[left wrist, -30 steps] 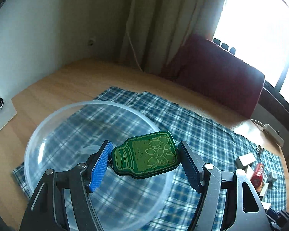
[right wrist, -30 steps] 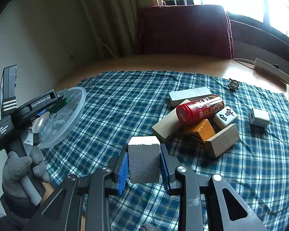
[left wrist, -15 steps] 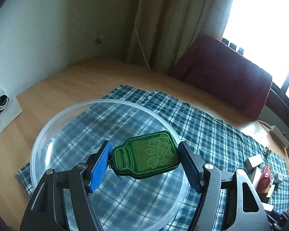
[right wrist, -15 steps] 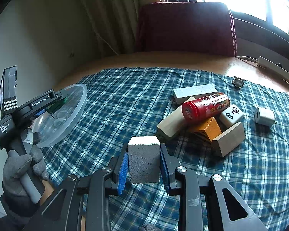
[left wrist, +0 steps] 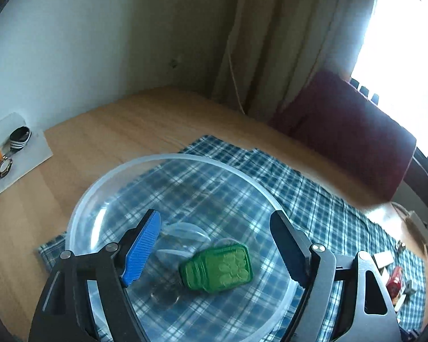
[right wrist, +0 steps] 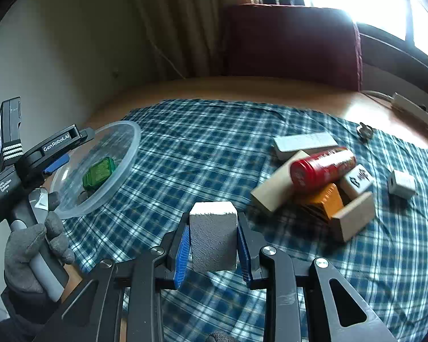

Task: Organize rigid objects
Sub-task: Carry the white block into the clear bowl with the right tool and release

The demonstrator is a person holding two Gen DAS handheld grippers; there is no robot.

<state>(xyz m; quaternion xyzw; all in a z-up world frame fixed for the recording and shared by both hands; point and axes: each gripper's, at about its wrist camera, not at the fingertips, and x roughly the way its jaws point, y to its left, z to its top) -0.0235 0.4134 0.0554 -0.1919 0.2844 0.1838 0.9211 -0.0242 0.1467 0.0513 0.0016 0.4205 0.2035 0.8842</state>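
A flat green jar-shaped piece [left wrist: 218,269] lies inside the clear plastic bowl [left wrist: 105,179], below and between the spread fingers of my left gripper [left wrist: 214,245], which is open and holds nothing. From the right wrist view the same green piece [right wrist: 98,173] shows through the bowl [right wrist: 128,154], with the left gripper [right wrist: 57,154] held over it by a gloved hand [right wrist: 34,245]. My right gripper [right wrist: 213,238] is shut on a grey-white block [right wrist: 213,236], held above the checked cloth [right wrist: 202,148].
To the right on the cloth sits a pile: a red can [right wrist: 322,168], wooden blocks [right wrist: 353,216], an orange piece [right wrist: 323,202], a white tile [right wrist: 358,181] and a white cube [right wrist: 401,182]. A power strip [right wrist: 413,108] lies on the wooden table. Keys [left wrist: 2,156] rest at far left.
My left gripper opened and the green jar-shaped piece dropped into the bowl. The right gripper kept hold of the block and barely moved.
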